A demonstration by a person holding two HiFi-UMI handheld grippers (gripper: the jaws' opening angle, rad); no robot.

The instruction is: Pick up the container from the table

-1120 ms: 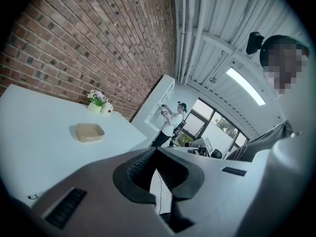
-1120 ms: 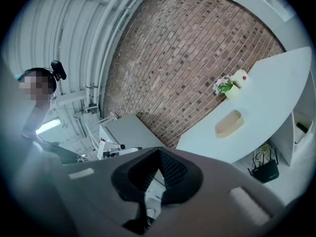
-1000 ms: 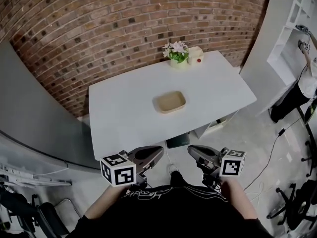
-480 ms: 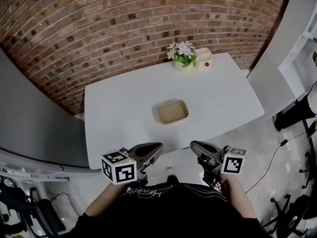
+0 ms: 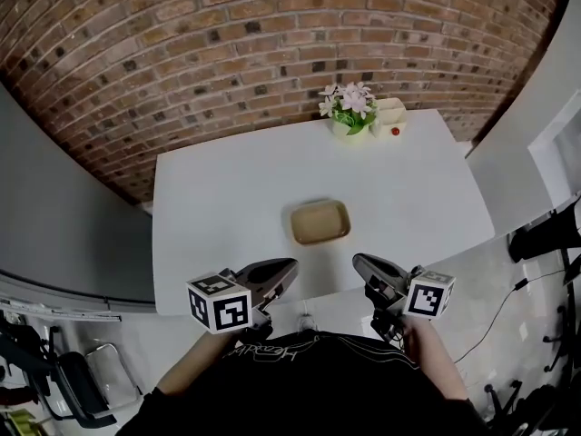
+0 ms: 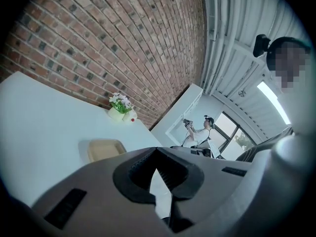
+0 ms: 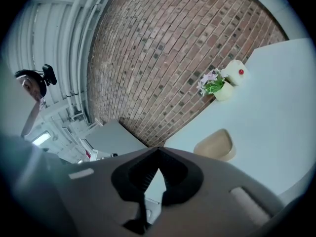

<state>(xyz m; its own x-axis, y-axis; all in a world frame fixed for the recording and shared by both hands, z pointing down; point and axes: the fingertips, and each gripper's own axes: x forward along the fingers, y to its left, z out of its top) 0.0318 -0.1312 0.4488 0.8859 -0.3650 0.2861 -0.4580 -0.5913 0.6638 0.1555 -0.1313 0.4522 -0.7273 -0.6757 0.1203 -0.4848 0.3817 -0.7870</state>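
A shallow tan container (image 5: 320,222) lies empty near the middle of the white table (image 5: 218,207), a little toward its near edge. Both grippers hover at that near edge, short of the container and apart from it. My left gripper (image 5: 290,267) is at the lower left of the container, with its jaws together and nothing between them. To the container's lower right is my right gripper (image 5: 358,261), also shut and empty. The left gripper view has the container (image 6: 104,149) left of its closed tips (image 6: 157,148). In the right gripper view the container (image 7: 216,144) lies right of its closed tips (image 7: 158,149).
A pot of pink flowers (image 5: 349,109) and a cream box with a red dot (image 5: 390,113) stand at the table's far edge by the brick wall (image 5: 272,34). A grey partition (image 5: 64,207) flanks the left. A person (image 6: 200,130) stands far off.
Both grippers have moved forward to the table's near edge. The table and the container now sit closer and more centred in the head view. The jaws stayed closed.
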